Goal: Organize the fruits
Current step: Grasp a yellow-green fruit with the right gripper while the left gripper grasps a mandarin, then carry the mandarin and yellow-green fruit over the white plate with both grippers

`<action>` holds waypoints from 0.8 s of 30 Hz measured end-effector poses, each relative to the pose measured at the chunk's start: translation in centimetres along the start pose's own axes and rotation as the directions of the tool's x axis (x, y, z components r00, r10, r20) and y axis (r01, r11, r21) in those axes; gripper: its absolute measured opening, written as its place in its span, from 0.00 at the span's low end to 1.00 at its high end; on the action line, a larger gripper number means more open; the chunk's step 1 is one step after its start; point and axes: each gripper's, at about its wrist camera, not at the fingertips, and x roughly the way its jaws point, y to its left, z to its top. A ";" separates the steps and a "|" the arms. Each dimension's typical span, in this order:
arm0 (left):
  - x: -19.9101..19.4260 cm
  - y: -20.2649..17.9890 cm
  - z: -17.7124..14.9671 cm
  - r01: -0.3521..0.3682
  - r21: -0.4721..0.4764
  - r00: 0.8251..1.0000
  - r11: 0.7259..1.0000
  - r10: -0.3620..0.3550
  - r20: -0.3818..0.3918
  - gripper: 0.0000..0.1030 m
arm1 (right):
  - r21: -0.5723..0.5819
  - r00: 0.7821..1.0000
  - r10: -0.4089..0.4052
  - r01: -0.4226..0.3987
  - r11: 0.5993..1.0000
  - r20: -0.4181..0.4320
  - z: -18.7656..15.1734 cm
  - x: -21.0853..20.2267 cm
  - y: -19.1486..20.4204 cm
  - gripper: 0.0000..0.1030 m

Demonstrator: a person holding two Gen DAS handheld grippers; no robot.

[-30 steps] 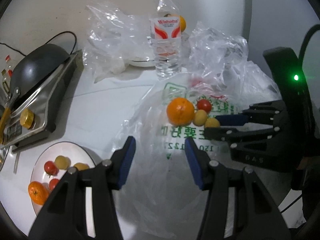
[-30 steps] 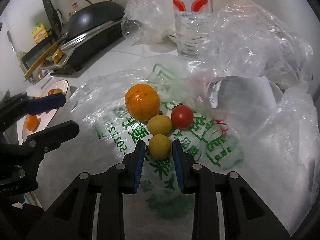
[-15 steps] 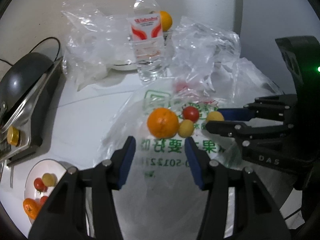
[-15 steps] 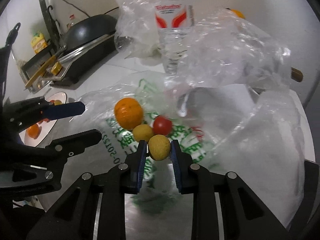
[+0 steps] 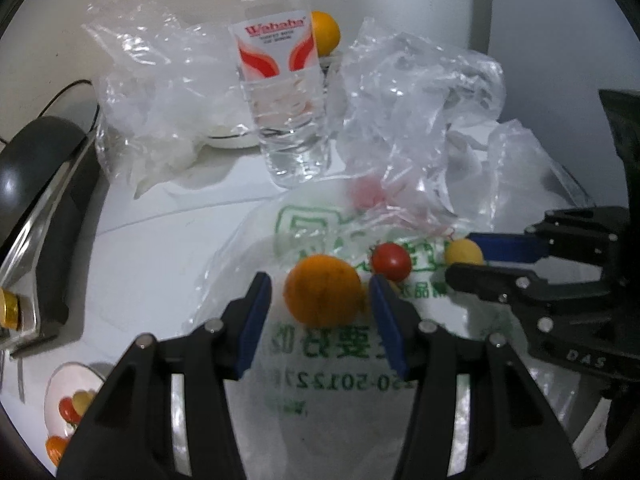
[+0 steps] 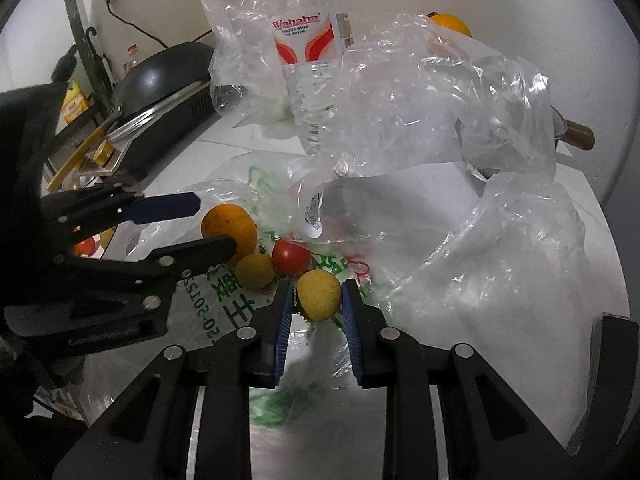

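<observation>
On a flat plastic bag with green print [image 5: 340, 360] lie an orange [image 5: 322, 290], a red tomato [image 5: 391, 261] and a small yellow fruit [image 6: 254, 271]. My left gripper [image 5: 320, 282] is open with a finger on each side of the orange; small gaps show between pads and peel. My right gripper [image 6: 318, 288] is shut on another small yellow fruit [image 6: 319, 295], just in front of the tomato [image 6: 291, 256]. In the left wrist view the right gripper [image 5: 460, 254] reaches in from the right with that fruit [image 5: 464, 252]. A white plate [image 5: 60, 380] with several fruits sits at lower left.
A water bottle [image 5: 284, 92] stands behind the fruits, with another orange [image 5: 325, 32] behind it. Crumpled clear bags [image 5: 420, 100] pile up at the back and right. A black pan on a stove [image 5: 36, 168] takes up the left side. A brown handle [image 6: 578, 136] sticks out at right.
My left gripper has moved forward until its fingers straddle the orange, and the plate has slid toward the lower left edge. My right gripper has closed on the yellow fruit and drawn back slightly.
</observation>
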 end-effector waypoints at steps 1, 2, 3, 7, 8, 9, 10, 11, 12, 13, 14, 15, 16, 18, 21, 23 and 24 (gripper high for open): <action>0.4 0.0 0.1 -0.010 0.009 1.000 1.000 0.010 -0.005 0.51 | 0.003 1.000 0.000 0.000 1.000 -0.002 -0.1 0.1 -0.1 0.26; 0.7 0.1 0.1 -0.001 0.011 1.000 1.000 0.001 -0.010 0.51 | 0.007 1.000 0.001 -0.001 1.000 -0.003 -0.1 0.2 -0.2 0.26; 0.9 0.1 0.2 0.008 0.009 1.000 1.000 -0.008 -0.013 0.51 | 0.011 1.000 0.003 -0.003 1.000 -0.004 -0.2 0.2 -0.3 0.26; 1.2 0.0 0.4 0.003 0.017 1.000 1.000 -0.003 -0.003 0.50 | 0.020 1.000 0.001 -0.001 1.000 -0.007 -0.1 0.4 -0.7 0.26; 1.3 0.0 0.4 0.007 0.014 1.000 1.000 -0.007 0.002 0.50 | 0.022 1.000 -0.001 0.001 1.000 -0.007 -0.1 0.4 -0.8 0.26; 1.4 0.1 0.4 0.011 0.012 1.000 1.000 -0.012 0.006 0.50 | 0.024 1.000 -0.002 0.003 1.000 -0.008 -0.1 0.4 -0.8 0.26; 1.4 0.1 0.3 0.016 0.012 1.000 1.000 -0.017 0.007 0.47 | 0.024 1.000 -0.005 0.005 1.000 -0.009 0.0 0.6 -0.8 0.26; 1.5 0.2 0.3 0.027 0.013 1.000 1.000 -0.027 0.006 0.45 | 0.024 1.000 -0.005 0.006 1.000 -0.009 0.0 0.5 -0.9 0.26; 1.5 0.3 0.2 0.031 0.016 0.999 0.999 -0.031 0.009 0.45 | 0.023 1.000 -0.006 0.006 1.000 -0.009 -0.1 0.5 -0.8 0.26; 1.5 0.3 0.2 0.033 0.024 0.999 0.999 -0.033 0.011 0.44 | 0.021 1.000 -0.006 0.007 1.000 -0.009 -0.1 0.5 -0.8 0.26; 1.5 0.3 0.1 0.035 0.028 0.999 0.999 -0.035 0.011 0.44 | 0.019 1.000 -0.006 0.006 1.000 -0.008 -0.1 0.5 -0.7 0.26; 1.5 0.4 0.1 0.036 0.030 0.999 0.999 -0.037 0.011 0.44 | 0.018 1.000 -0.005 0.005 1.000 -0.008 -0.1 0.5 -0.6 0.26; 1.5 0.4 0.0 0.038 0.031 0.999 0.999 -0.038 0.011 0.44 | 0.017 1.000 -0.006 0.006 1.000 -0.008 -0.1 0.5 -0.4 0.26; 1.3 0.6 -0.2 0.043 0.028 0.999 0.999 -0.044 0.011 0.43 | 0.013 1.000 -0.008 0.008 1.000 -0.007 0.0 0.4 -0.1 0.26; 0.9 0.7 -0.4 0.047 0.023 0.999 0.999 -0.047 0.012 0.43 | 0.006 1.000 -0.013 0.013 1.000 -0.001 0.0 0.1 0.3 0.26; 0.5 0.9 -0.6 0.049 0.018 0.999 0.999 -0.050 0.014 0.43 | 0.000 1.000 -0.017 0.017 1.000 0.003 0.0 -0.2 0.8 0.26; 0.2 1.0 -0.7 0.051 0.015 0.999 0.999 -0.051 0.017 0.43 | -0.003 1.000 -0.019 0.019 1.000 0.005 0.0 -0.4 1.0 0.26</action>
